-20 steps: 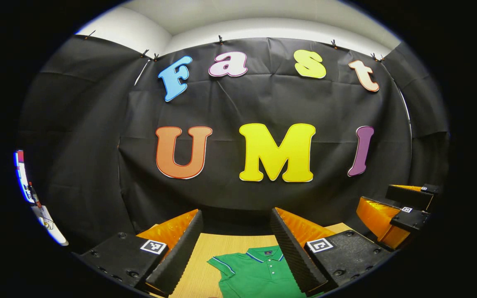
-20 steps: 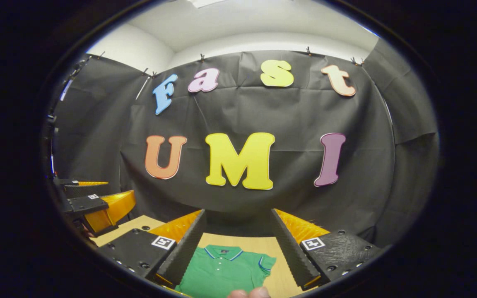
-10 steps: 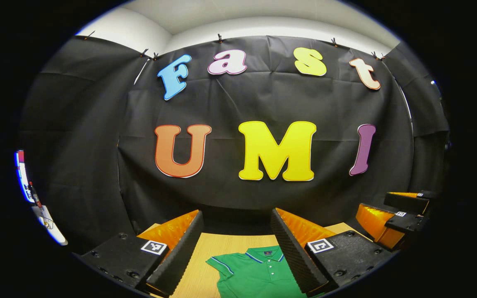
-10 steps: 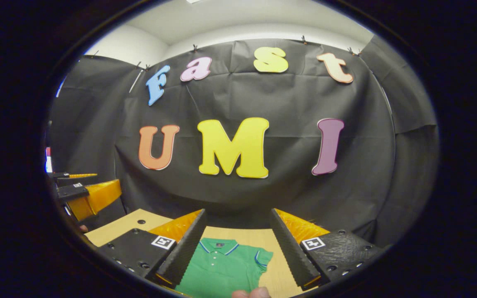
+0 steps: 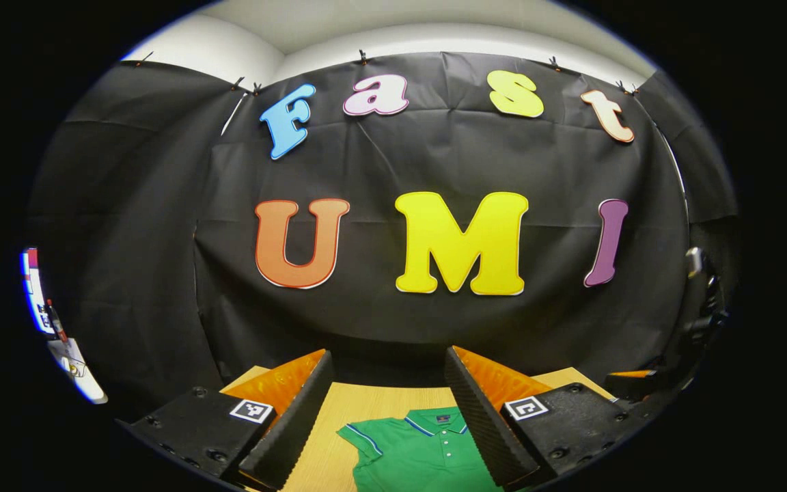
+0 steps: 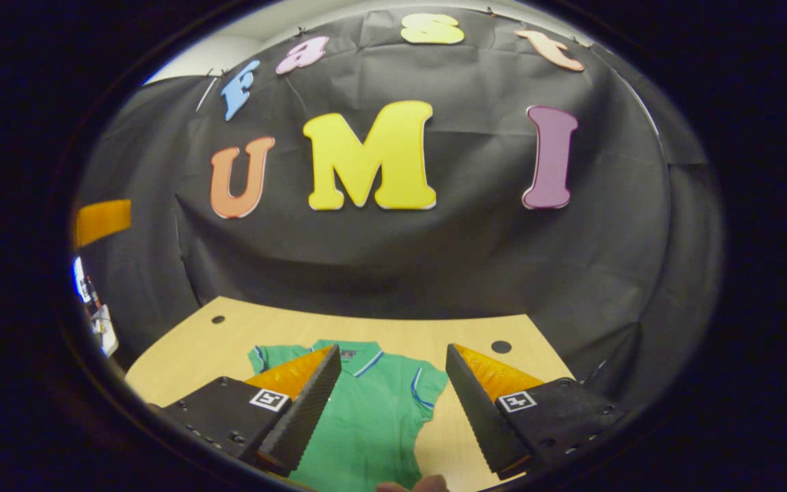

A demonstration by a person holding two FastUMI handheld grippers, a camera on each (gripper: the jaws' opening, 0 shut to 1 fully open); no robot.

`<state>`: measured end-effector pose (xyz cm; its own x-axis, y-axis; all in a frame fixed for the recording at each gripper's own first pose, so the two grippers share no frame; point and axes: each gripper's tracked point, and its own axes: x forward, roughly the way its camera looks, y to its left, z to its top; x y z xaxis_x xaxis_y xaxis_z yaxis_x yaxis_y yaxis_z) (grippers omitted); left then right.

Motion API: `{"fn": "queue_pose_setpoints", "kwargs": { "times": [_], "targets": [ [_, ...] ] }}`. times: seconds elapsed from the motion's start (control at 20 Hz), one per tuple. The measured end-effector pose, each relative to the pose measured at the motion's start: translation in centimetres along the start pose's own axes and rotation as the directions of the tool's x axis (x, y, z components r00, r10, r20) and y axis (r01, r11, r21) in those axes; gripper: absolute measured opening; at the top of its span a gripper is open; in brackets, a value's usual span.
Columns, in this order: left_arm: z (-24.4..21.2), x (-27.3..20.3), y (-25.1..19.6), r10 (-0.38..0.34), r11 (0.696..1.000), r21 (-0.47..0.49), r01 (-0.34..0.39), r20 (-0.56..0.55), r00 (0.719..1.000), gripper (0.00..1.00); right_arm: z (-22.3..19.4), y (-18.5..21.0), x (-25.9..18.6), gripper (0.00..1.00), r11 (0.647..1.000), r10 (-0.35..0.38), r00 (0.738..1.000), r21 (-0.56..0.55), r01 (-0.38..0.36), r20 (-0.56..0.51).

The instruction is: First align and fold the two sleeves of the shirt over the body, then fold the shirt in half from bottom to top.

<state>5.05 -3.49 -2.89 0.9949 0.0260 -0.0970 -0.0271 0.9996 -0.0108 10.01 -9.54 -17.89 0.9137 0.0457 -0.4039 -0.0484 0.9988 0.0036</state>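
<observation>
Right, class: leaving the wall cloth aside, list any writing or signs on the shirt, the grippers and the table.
Green shirt: collar tag, too small to read.
Left gripper and right gripper: square black-and-white markers, coded patterns, no words.
Table: no writing seen.

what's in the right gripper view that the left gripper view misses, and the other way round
Right gripper view: both sleeves of the green shirt, the table out to its far edge, and two holes in it. Left gripper view: one sleeve, plus a bright strip at the far left, too small to identify. Both: the shirt lying flat, unfolded, beyond open fingers of the left gripper and right gripper.
</observation>
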Motion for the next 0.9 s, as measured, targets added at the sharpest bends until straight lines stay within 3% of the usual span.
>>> {"fn": "queue_pose_setpoints", "kwargs": {
  "times": [0.2, 0.5, 0.65, 0.75, 0.9],
  "targets": [
    [-0.9, 0.5, -0.1, 0.016, 1.0, 0.0, -0.016, -0.03, 0.999, 1.0, -5.7, -1.8, 5.7, 0.96, 1.0, 0.012, 0.989, -0.026, -0.016, -0.148],
    [-1.8, 2.3, 0.2, 0.044, 0.999, 0.022, -0.043, -0.056, 0.997, 1.0, -10.9, -4.4, 12.7, 0.96, 0.998, -0.004, 0.964, -0.065, -0.014, -0.266],
    [-2.3, 3.0, 0.0, 0.051, 0.998, 0.027, -0.049, -0.071, 0.996, 1.0, -13.7, -4.6, 14.8, 0.96, 0.995, 0.018, 0.944, -0.082, -0.047, -0.328],
    [-2.5, 3.4, -0.3, 0.046, 0.999, 0.023, -0.044, -0.079, 0.996, 1.0, -15.2, -4.8, 15.7, 0.93, 0.994, 0.024, 0.932, -0.091, -0.061, -0.363],
    [-2.8, 3.8, -1.0, 0.039, 0.999, 0.024, -0.037, -0.09, 0.995, 1.0, -16.8, -4.8, 16.4, 0.67, 0.996, 0.044, 0.91, -0.055, -0.073, -0.411]
  ]
}}
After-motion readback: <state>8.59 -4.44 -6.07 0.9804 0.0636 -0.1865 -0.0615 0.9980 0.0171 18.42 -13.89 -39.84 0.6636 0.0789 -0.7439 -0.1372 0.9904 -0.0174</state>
